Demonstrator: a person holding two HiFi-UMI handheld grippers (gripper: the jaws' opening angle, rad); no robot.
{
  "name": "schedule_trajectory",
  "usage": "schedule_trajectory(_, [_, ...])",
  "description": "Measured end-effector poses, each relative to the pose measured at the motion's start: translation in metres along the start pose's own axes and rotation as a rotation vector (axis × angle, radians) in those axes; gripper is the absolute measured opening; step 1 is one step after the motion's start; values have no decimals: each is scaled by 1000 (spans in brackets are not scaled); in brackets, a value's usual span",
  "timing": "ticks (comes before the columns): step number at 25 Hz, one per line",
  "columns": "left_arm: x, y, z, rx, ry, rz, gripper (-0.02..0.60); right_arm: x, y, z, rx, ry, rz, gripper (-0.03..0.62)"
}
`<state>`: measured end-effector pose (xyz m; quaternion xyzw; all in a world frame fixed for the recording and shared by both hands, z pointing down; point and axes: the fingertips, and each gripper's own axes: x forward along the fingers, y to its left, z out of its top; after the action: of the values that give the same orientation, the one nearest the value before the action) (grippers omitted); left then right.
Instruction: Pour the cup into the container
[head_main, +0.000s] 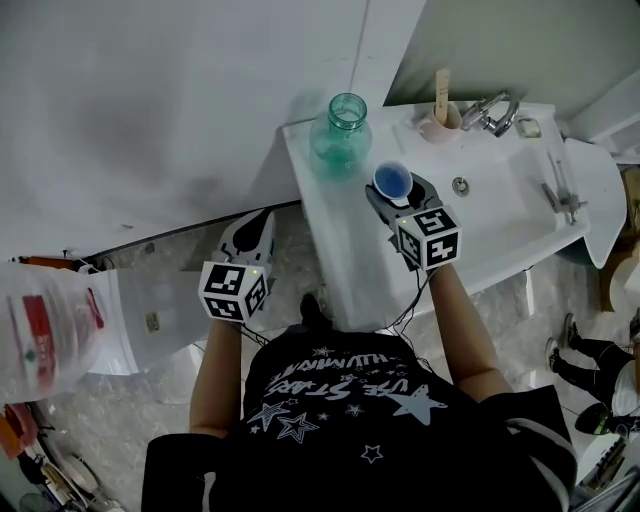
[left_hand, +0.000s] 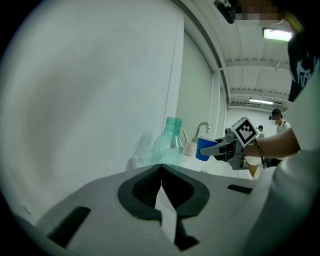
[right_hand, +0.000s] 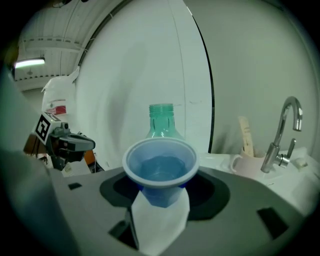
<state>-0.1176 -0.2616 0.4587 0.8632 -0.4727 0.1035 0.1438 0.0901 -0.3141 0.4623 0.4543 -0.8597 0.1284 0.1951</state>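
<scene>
A blue plastic cup (head_main: 392, 181) holding clear liquid is upright in my right gripper (head_main: 402, 197), whose jaws are shut on its lower body above the white sink counter (head_main: 340, 245). In the right gripper view the cup (right_hand: 160, 167) fills the middle, with the green-tinted clear bottle (right_hand: 161, 122) standing open-mouthed just behind it. That bottle (head_main: 343, 130) sits at the counter's far left corner, a little beyond and left of the cup. My left gripper (head_main: 253, 228) hangs off the counter's left side over the floor, shut on nothing (left_hand: 161, 169). It looks toward the bottle (left_hand: 170, 142) and the cup (left_hand: 202, 148).
A faucet (head_main: 490, 112) and a pale mug (head_main: 438, 122) with a stick in it stand at the sink's back. The basin drain (head_main: 460, 185) lies right of the cup. A white wall runs behind the bottle. A plastic jug (head_main: 45, 325) shows at the far left.
</scene>
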Motion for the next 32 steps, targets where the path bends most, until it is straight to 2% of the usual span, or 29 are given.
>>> schedule_trajectory(6, [16, 4, 30, 22, -28, -20, 12, -4, -20, 32, -25, 6, 2, 262])
schedule_trajectory(10, [28, 4, 50, 7, -48, -40, 12, -6, -26, 51, -31, 9, 16, 262])
schedule_trajectory(15, [46, 6, 78, 43, -62, -57, 12, -5, -30, 75, -58, 14, 27, 261])
schedule_trajectory(19, [55, 7, 95, 37, -89, -70, 12, -1, -34, 90, -88, 28, 27, 261])
schedule_trajectory(32, [80, 16, 120, 51, -116, -90, 12, 22, -50, 124, -206, 98, 5, 259])
